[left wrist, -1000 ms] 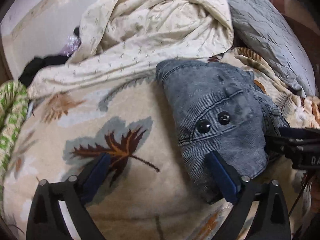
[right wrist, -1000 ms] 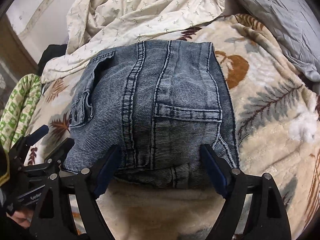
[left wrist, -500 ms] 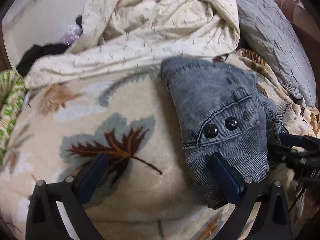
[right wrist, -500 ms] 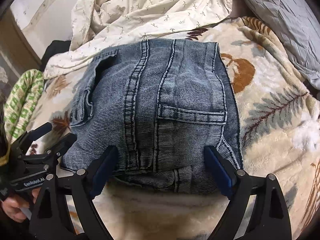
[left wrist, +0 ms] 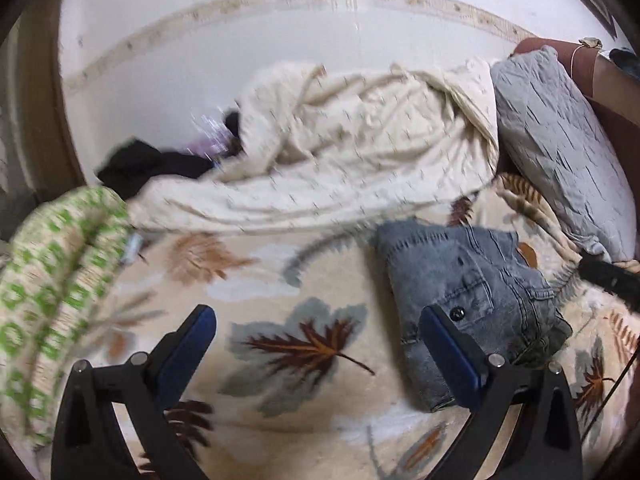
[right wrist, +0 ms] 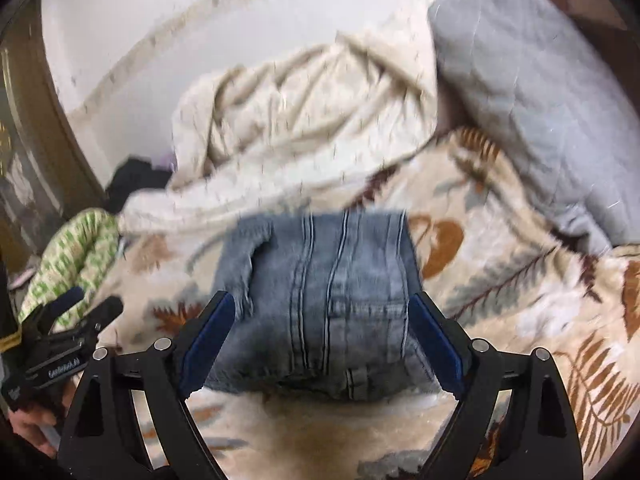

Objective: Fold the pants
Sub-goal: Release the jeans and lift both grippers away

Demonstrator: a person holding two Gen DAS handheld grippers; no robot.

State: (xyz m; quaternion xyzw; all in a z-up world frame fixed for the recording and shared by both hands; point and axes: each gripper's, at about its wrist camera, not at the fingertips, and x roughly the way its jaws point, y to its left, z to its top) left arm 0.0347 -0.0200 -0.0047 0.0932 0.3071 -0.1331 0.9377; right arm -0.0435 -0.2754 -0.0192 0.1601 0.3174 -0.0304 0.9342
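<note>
Leaf-print fleece blanket (left wrist: 312, 400) covers the bed, with a rumpled cream sheet (left wrist: 360, 152) and grey pillow (left wrist: 560, 148) behind. Folded denim pants (right wrist: 328, 300) lie on the blanket. Left gripper (left wrist: 320, 344) and right gripper (right wrist: 320, 332): jaws spread wide, grasping nothing.

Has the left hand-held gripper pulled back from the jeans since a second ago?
Yes. The left hand-held gripper has backed away and tilted up; jeans look smaller, more wall shows.
</note>
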